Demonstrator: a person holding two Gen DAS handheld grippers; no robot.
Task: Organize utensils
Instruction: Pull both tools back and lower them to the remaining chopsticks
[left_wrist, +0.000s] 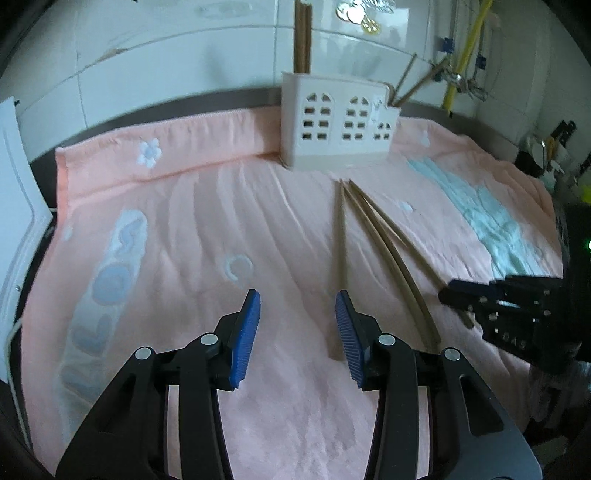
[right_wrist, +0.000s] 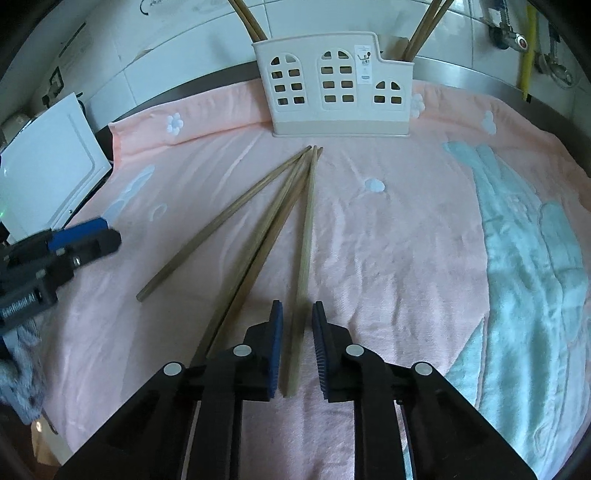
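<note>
i'm on the pick step: the rightmost chopstick (right_wrist: 303, 258) lies lower centre in the right wrist view, its near end between the right gripper (right_wrist: 297, 350) jaws. jaws are narrow but not closed on it; i see a gap each side, so no grip yet as far as i can tell. it rests flat on the pink towel (right_wrist: 388, 240).

count of loose chopsticks on the towel: four. the one above, a pair (right_wrist: 258, 251) lying tight side by side just left of it, and a single (right_wrist: 221, 221) splayed further left. all four tips converge near the base of the holder (right_wrist: 332, 85), upper centre of the frame.

holder: one, white, house-shaped with window cutouts, standing at the towel's back edge. chopsticks already in it: two sticking out at the left end (right_wrist: 249, 18), at least two at the right end (right_wrist: 424, 26); exact number there i can't tell.

left gripper (left_wrist: 297, 339) sits lower centre in its own view, jaws wide, holding nothing, hovering over bare towel; the leftmost stick's near end is just beside its right jaw.

next move, my read: close the right jaws on the stick, lift the near end clear of the pair beside it, then tilt upright and drop it into a holder compartment. risk: the thin stick rolling out of a loose pinch.

bench edge (right_wrist: 207, 79) and tiled wall (right_wrist: 184, 33) behind; white board (right_wrist: 48, 158) at left.
</note>
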